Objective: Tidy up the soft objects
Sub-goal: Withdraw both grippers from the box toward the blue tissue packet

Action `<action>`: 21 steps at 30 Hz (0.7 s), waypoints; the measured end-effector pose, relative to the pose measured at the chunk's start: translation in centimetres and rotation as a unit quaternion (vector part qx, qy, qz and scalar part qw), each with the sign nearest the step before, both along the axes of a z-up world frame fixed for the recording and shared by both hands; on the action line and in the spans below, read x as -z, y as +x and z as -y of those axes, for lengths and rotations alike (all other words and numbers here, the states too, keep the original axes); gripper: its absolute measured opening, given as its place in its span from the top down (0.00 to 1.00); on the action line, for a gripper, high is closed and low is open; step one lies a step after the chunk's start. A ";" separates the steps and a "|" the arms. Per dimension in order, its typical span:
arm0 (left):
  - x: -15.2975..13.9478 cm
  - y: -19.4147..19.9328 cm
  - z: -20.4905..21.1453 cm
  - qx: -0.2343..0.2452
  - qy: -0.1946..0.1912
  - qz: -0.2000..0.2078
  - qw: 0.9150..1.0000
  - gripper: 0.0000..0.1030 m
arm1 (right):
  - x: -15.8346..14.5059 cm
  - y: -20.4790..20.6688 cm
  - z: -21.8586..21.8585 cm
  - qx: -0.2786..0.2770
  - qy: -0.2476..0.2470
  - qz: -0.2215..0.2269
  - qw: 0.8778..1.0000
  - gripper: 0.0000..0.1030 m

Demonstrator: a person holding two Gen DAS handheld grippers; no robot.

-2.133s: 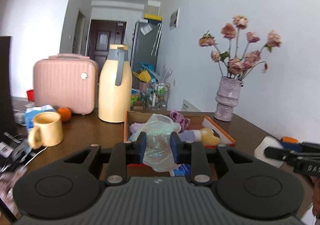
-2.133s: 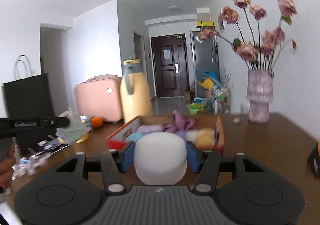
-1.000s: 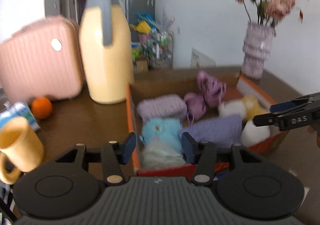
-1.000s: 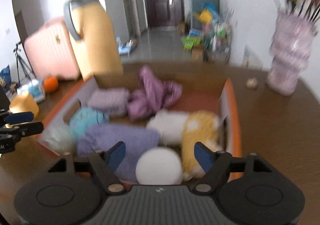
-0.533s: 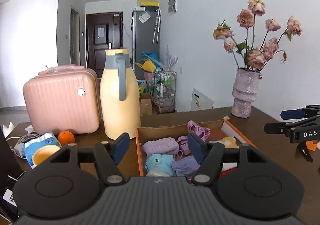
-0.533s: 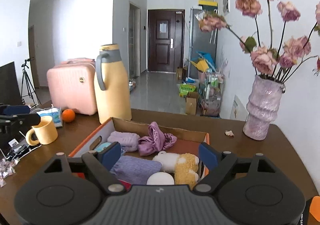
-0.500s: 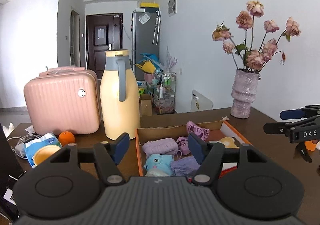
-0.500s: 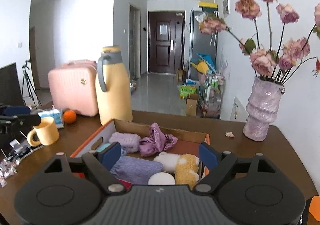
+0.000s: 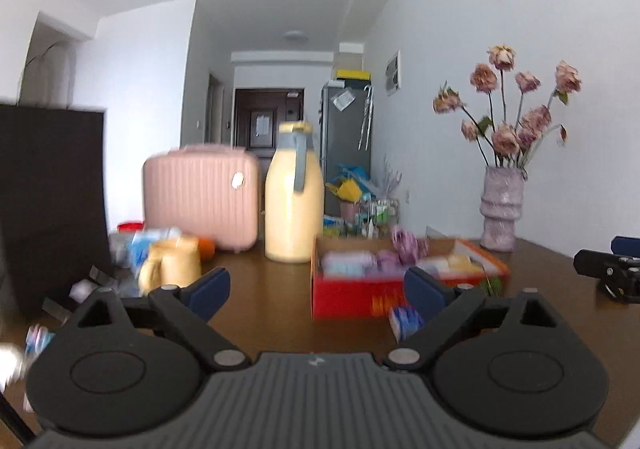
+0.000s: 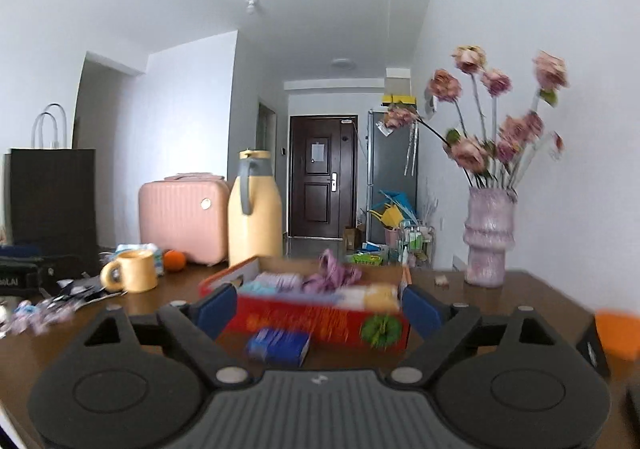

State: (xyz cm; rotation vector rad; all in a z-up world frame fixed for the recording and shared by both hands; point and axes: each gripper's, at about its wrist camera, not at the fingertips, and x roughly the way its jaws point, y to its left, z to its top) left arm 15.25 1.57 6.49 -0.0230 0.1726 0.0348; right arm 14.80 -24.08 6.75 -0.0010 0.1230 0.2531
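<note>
The left hand-held gripper and right hand-held gripper hang wide, empty. Soft toys fill the red box on the counter, apparently gathered for tidiness

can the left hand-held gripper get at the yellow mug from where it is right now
Probably yes. The left hand-held gripper is open and empty, and the yellow mug stands just ahead to its left on the table, with nothing visible between them.

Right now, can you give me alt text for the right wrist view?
The open, empty right gripper faces a red cardboard box of pastel soft items on a brown wooden table. A small blue packet lies before the box; a yellow mug stands left, a lilac vase right.
</note>
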 end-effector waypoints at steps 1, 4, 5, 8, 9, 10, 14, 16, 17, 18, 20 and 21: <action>0.9 -1.6 0.0 0.006 -0.005 -0.003 1.000 0.03 | 1.1 -1.4 0.0 0.007 0.007 -0.003 1.000 0.11; 2.9 -5.0 0.3 0.014 0.003 -0.019 1.000 0.01 | 4.4 -5.2 0.0 0.027 0.015 -0.023 0.999 0.10; 3.4 -5.8 0.5 0.014 0.013 -0.032 0.999 0.01 | 5.2 -6.1 -0.1 0.028 0.011 -0.029 0.999 0.10; 4.1 -7.2 0.6 0.017 0.016 -0.048 0.999 0.01 | 6.5 -7.8 -0.4 0.024 -0.015 -0.046 0.999 0.11; 4.1 -7.4 0.7 0.020 0.013 -0.048 0.999 0.01 | 6.6 -8.1 -0.3 0.026 -0.014 -0.044 0.999 0.10; 4.3 -7.8 0.6 0.020 0.011 -0.048 0.999 0.01 | 6.5 -8.4 -0.3 0.027 -0.011 -0.044 0.999 0.10; 4.1 -7.7 0.7 0.022 -0.001 -0.050 0.999 0.01 | 6.3 -8.6 -0.1 0.021 0.006 -0.047 0.999 0.10; 4.2 -7.5 0.9 0.022 0.001 -0.052 0.998 0.01 | 6.3 -8.6 -0.1 0.028 0.007 -0.045 0.999 0.10; 4.2 -7.3 0.9 0.022 0.002 -0.055 0.998 0.01 | 6.2 -8.3 0.0 0.029 0.008 -0.048 0.998 0.11; 4.3 -7.1 1.0 0.022 0.001 -0.057 0.998 0.01 | 6.2 -8.0 0.1 0.029 0.012 -0.053 0.998 0.11; 4.5 -6.4 1.0 0.021 0.001 -0.066 0.998 0.01 | 6.3 -7.5 0.3 0.026 0.022 -0.060 0.998 0.12; 4.5 -6.0 1.1 0.021 0.000 -0.069 0.997 0.01 | 6.4 -7.0 0.4 0.025 0.026 -0.066 0.997 0.13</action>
